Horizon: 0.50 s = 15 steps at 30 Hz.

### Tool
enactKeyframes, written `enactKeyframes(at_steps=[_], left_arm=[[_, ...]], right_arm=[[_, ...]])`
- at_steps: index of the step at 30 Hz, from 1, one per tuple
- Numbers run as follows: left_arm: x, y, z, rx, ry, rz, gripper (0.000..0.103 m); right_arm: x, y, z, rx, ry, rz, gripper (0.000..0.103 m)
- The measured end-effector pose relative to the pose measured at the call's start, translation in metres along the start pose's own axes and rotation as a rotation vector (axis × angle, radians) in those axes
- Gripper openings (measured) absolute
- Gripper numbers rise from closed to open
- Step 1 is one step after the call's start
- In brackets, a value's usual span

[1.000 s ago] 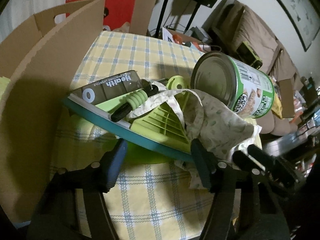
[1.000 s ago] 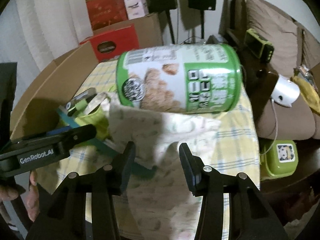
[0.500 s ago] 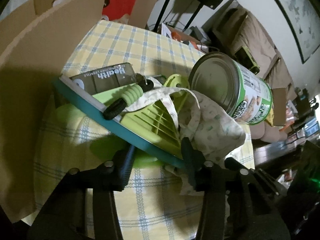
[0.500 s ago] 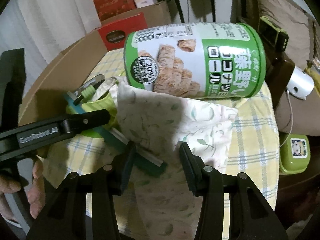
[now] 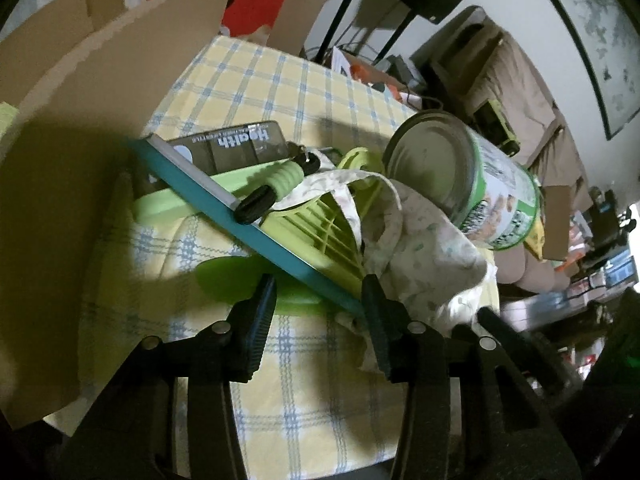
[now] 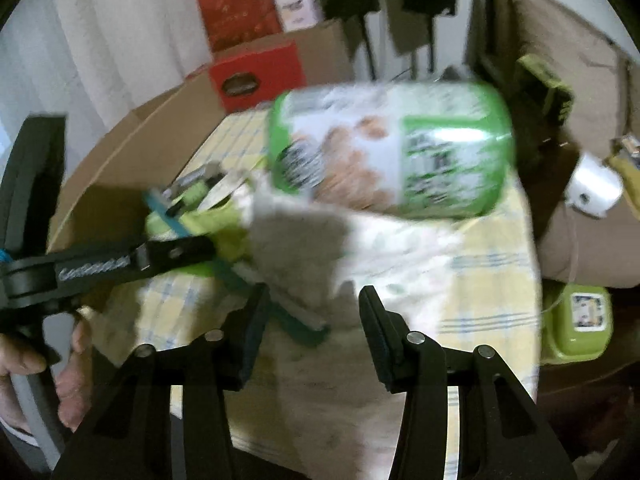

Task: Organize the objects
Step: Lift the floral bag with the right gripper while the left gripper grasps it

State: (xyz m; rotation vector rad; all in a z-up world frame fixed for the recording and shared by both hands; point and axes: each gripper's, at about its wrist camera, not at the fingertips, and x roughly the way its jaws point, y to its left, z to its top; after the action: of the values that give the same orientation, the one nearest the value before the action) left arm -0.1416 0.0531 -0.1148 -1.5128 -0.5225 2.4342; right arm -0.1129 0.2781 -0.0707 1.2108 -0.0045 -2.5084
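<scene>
The cylindrical metal can with a green printed label (image 5: 472,184) lies on its side on patterned cloth (image 5: 424,248), on the yellow checked bench (image 5: 280,92). A dark flat box (image 5: 228,148) reads "Health". The left gripper (image 5: 318,312) straddles a teal-edged board (image 5: 248,228), contact unclear. The right gripper (image 6: 312,320), just opening, stands part-open over cloth, gripping nothing.

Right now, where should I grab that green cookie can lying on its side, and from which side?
Grip the green cookie can across its curved wall near the middle, coming from above. It lies on its side on the leaf-print cloth, likely to roll; its flat silver end looks too wide and offers no edge to pinch.
</scene>
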Motion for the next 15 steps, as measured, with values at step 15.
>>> enactKeyframes(at_steps=[15], left_arm=[[0.017,-0.077,-0.001,0.283,-0.011,0.040,0.064]], right_arm=[[-0.014,-0.048,-0.009,0.099,-0.009,-0.128,0.067]])
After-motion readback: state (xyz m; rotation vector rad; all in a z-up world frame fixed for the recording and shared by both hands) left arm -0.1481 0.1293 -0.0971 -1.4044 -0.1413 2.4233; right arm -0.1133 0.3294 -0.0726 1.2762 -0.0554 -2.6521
